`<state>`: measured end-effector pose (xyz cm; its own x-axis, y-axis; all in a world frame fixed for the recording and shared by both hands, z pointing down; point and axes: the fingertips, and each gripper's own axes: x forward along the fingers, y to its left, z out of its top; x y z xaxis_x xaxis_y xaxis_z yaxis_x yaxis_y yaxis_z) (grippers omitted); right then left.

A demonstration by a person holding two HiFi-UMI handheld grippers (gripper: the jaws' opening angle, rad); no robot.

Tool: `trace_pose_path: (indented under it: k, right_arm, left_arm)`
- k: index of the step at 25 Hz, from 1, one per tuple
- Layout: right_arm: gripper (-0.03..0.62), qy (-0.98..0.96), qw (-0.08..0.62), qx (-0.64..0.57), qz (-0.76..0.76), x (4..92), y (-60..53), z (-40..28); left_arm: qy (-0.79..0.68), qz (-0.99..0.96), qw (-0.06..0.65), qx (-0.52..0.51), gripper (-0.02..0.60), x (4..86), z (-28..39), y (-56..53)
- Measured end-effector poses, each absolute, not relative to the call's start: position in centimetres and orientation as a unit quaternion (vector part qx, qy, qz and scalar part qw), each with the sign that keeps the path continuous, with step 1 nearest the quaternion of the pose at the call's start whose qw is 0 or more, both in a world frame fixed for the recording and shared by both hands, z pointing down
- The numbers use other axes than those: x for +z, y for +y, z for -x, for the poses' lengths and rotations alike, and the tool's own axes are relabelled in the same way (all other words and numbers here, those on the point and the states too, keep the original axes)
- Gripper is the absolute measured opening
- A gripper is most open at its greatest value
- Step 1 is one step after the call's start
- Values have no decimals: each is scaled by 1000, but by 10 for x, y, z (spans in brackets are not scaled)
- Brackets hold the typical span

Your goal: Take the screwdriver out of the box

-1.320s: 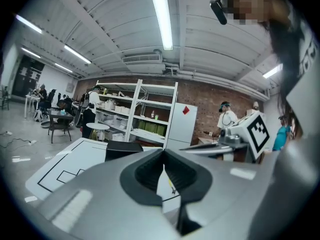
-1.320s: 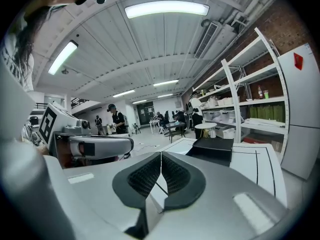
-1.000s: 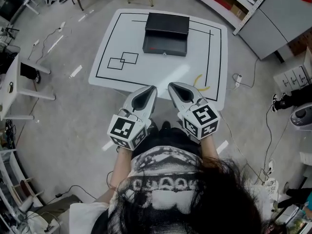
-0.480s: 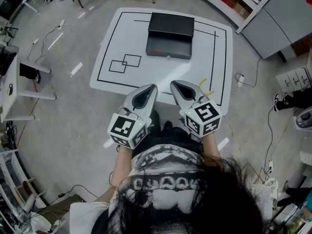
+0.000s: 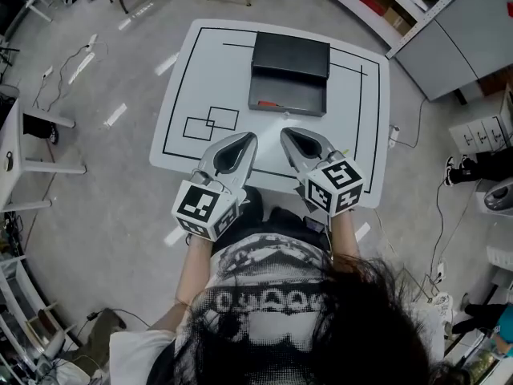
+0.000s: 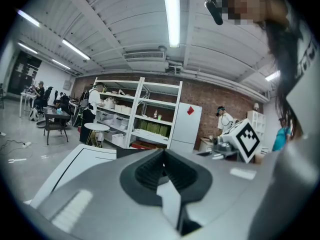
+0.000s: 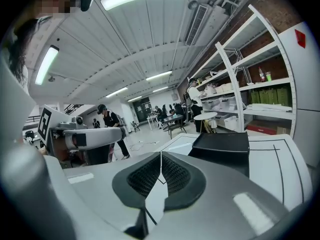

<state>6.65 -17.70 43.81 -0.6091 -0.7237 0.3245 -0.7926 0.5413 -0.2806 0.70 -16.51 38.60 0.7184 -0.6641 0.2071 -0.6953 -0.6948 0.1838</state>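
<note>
A black box (image 5: 290, 74) stands open at the far middle of the white table (image 5: 192, 70), its lid raised at the back. Inside, near the front left, lies a small red thing (image 5: 268, 103), too small to name for sure. My left gripper (image 5: 250, 138) and right gripper (image 5: 284, 132) hover side by side over the table's near edge, short of the box, both shut and holding nothing. In the right gripper view the box (image 7: 222, 144) stands just beyond the closed right gripper (image 7: 161, 154). Past the closed left gripper (image 6: 162, 151), the left gripper view catches only a dark edge of the box (image 6: 132, 153).
Black lines and two overlapping squares (image 5: 210, 122) are drawn on the table. Shelving (image 5: 377, 6) and a grey cabinet (image 5: 465, 30) stand at the far right. Cables (image 5: 417, 127) trail on the floor to the right, and a small white table (image 5: 16, 151) stands at the left.
The person has stepped toward the table. Both grippers, still shut, have moved from over the floor to over the table's near edge, and the box is closer to them.
</note>
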Motion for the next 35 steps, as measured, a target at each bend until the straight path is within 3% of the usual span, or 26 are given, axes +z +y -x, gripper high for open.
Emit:
trace_pose_path:
  k: [12,23,35]
  right_arm:
    - [2,-852,160,215,-450,488,-268,-64]
    - [26,-876,271,218,-333,542,-333,-56]
    - [58,-847,468,207,-142,617,-348,-77]
  left_arm:
    - [-340,-929,134,57,0,390,29,-245]
    - [-302,-941,138,64,0,401,38,-278]
    - [-286,-942,163,72,0,422,49,-307]
